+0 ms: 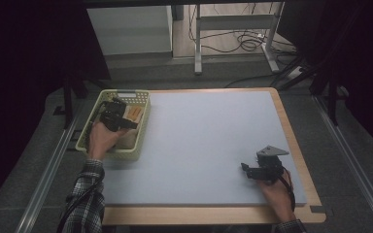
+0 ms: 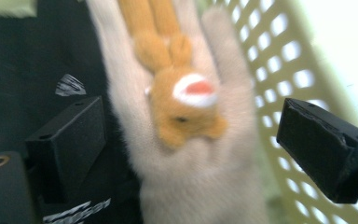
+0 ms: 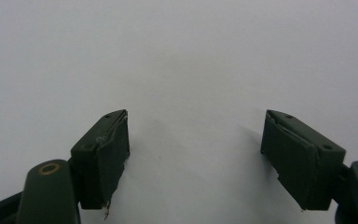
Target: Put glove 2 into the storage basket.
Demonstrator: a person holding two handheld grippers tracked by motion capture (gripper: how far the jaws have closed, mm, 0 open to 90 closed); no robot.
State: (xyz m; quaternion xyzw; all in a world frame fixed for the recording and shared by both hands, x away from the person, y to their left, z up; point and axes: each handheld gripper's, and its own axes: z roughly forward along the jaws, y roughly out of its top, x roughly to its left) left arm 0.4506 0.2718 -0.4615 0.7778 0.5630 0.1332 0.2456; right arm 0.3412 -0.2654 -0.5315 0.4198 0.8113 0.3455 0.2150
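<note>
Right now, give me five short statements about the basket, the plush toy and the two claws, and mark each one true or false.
1. The left claw is over the basket. True.
2. The plush toy lies out on the bare table. False: it lies inside the basket.
3. The left claw is clamped on the plush toy. False: its jaws stand apart on either side of the toy, not pressing it.
4. The right claw is open with nothing between its jaws. True.
5. The right claw is at the basket too. False: it is at the table's near right, far from the basket.
</note>
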